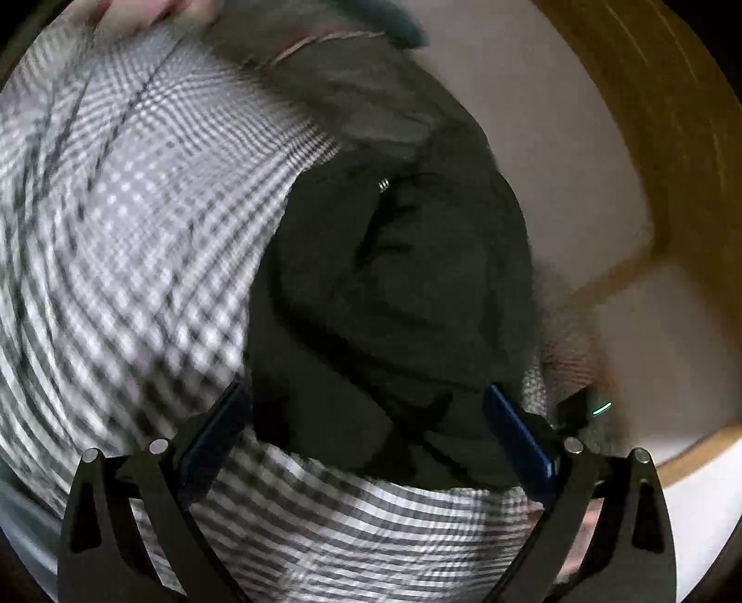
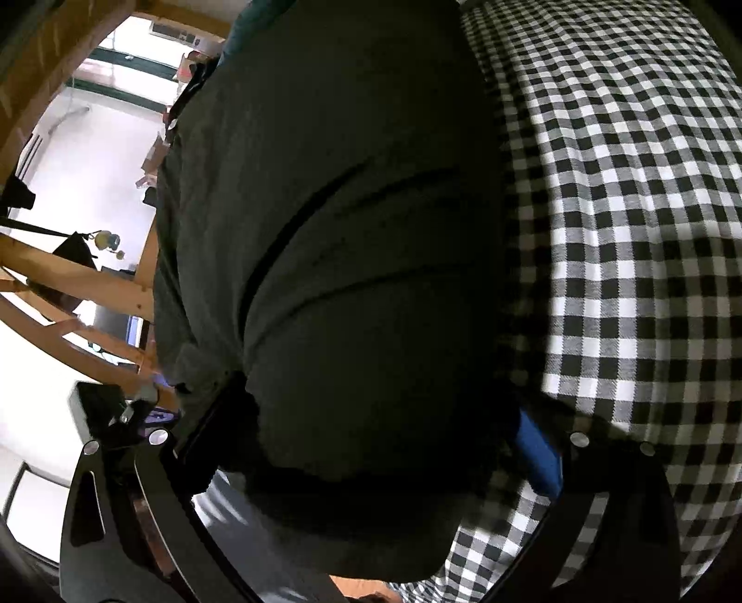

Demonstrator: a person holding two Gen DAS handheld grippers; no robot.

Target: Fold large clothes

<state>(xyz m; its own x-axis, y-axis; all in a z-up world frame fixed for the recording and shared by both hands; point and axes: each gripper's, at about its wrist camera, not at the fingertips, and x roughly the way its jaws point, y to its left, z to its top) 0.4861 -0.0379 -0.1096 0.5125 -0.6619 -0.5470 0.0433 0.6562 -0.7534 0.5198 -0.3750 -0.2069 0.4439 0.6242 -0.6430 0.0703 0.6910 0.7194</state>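
A dark green garment [image 1: 394,287] lies bunched on a black-and-white checked cloth [image 1: 130,222]; this left wrist view is motion-blurred. My left gripper [image 1: 368,417] is open, its fingers wide apart with the garment's lower folds between them. In the right wrist view the same green garment [image 2: 334,241] fills the middle, creased and bulging toward the camera. My right gripper [image 2: 371,440] is open too, and the garment's bulk sits between its blue-padded fingers [image 2: 538,450]. The checked cloth [image 2: 626,208] spreads to the right.
A hand [image 1: 139,14] holds the checked cloth at the top left. Wooden beams [image 2: 92,287] and a bright white room lie to the left; a wooden frame [image 1: 649,116] curves on the right. A dark device [image 1: 584,403] with a green light sits near my right finger.
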